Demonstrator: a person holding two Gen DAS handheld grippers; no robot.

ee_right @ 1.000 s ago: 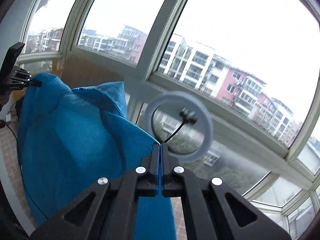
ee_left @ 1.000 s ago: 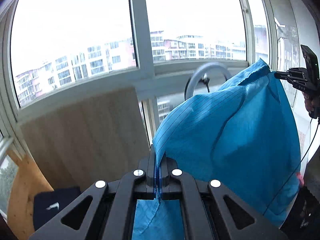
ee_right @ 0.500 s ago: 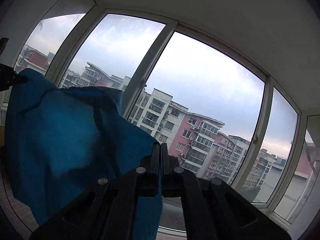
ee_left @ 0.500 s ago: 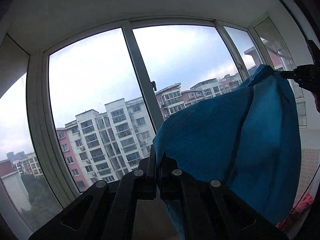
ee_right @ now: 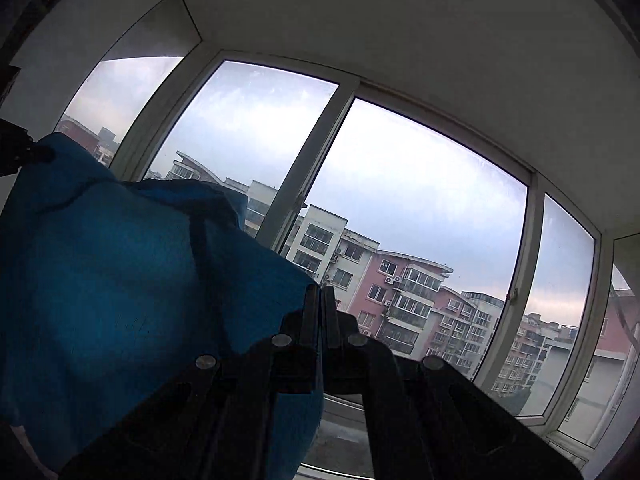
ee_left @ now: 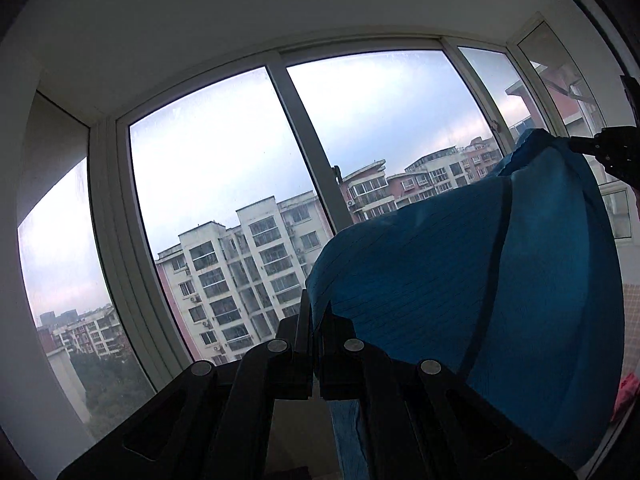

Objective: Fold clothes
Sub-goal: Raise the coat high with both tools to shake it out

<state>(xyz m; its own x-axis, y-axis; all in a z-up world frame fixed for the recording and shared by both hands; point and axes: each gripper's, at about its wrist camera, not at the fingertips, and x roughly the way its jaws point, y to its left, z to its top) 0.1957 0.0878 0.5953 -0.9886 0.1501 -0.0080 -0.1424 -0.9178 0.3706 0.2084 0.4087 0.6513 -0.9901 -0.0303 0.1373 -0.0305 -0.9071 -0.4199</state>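
Ahead of both claws, a wide window (ee_left: 248, 184) fills most of the view, its white frame split into panes, with apartment blocks (ee_right: 404, 292) beyond under a grey sky and a pale ceiling above. No basket, box or other container shows anywhere around the claws.

The blue garment (ee_left: 480, 280) is held up in the air, stretched between the two claws and billowing. From the left gripper (ee_left: 316, 312) it spreads off to the right and hangs below; from the right gripper (ee_right: 321, 300) it spreads to the left and down.

The left gripper is clamped tight on one edge of the cloth, fabric pinched between its fingers. The right gripper is likewise closed on the opposite edge, seen small at the far right of the left view.
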